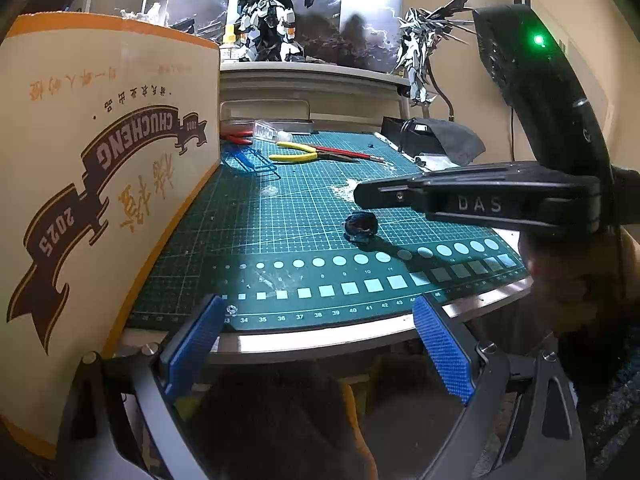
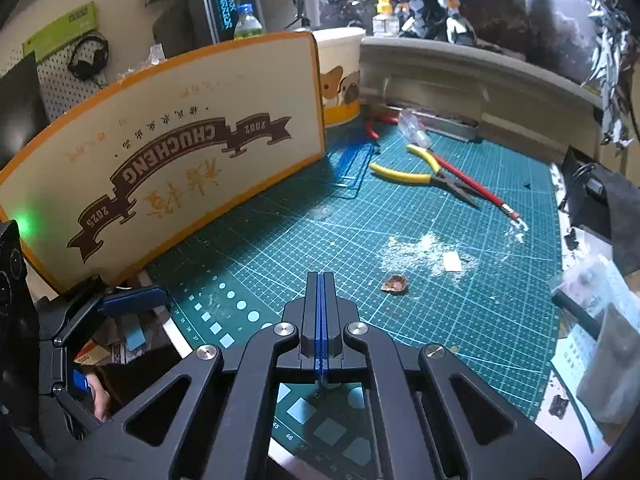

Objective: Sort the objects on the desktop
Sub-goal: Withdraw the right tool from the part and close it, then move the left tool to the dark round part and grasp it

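The left gripper (image 1: 320,344), jaws spread wide and empty, hovered off the near edge of the cutting mat (image 1: 304,216), its two blue pads (image 1: 196,344) level with the mat's ruler border. The right gripper (image 2: 323,280) was clenched, pads pressed together with nothing visible between them, and reached over the mat from the 6 o'clock edge. One upright printed box (image 2: 168,152) walled the mat from 8 to 11 o'clock; a beige shelf (image 2: 480,76) closed the 12 o'clock edge; dark gear (image 2: 600,196) crowded the 3 o'clock edge. The mat's centre lay open, apart from white dust (image 2: 424,252) toward 2 o'clock. Counted on the mat: one pair of yellow pliers (image 2: 404,174) and one red pencil (image 2: 476,188), crossing near 1 o'clock; one blue wire frame (image 2: 356,168) just beside the box's far corner; one clear bottle (image 2: 414,128) and one red-handled tool (image 2: 376,124), partly hidden, near 12 o'clock; and one small crumpled scrap (image 2: 395,283), just ahead of the right gripper's tips at 1 o'clock. One cup (image 2: 340,76) stood behind the box.
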Demonstrator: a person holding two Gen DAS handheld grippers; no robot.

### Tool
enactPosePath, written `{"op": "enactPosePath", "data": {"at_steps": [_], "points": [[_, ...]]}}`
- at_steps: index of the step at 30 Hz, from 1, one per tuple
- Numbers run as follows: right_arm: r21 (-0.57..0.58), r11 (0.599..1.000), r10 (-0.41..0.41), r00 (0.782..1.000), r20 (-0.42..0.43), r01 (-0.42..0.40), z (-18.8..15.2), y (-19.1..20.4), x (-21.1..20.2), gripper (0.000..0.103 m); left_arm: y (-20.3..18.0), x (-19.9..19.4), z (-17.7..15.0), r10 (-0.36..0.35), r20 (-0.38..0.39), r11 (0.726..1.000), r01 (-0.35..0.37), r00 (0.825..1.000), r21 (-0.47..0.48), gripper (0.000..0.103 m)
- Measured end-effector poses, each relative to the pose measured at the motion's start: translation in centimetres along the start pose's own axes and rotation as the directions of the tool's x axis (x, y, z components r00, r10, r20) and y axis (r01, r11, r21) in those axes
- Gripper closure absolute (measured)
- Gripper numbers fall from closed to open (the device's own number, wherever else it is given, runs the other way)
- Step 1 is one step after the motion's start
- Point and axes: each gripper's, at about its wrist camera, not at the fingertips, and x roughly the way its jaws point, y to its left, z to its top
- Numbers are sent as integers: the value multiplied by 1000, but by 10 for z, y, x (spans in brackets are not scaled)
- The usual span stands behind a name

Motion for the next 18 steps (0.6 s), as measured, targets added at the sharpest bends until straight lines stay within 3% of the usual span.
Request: {"op": "enactPosePath", "data": {"at_steps": [18], "points": [[-33, 999, 42, 999, -29, -43, -15, 21, -3, 102, -1, 1, -2, -6, -8, 1000, 6, 1000, 12, 7]]}}
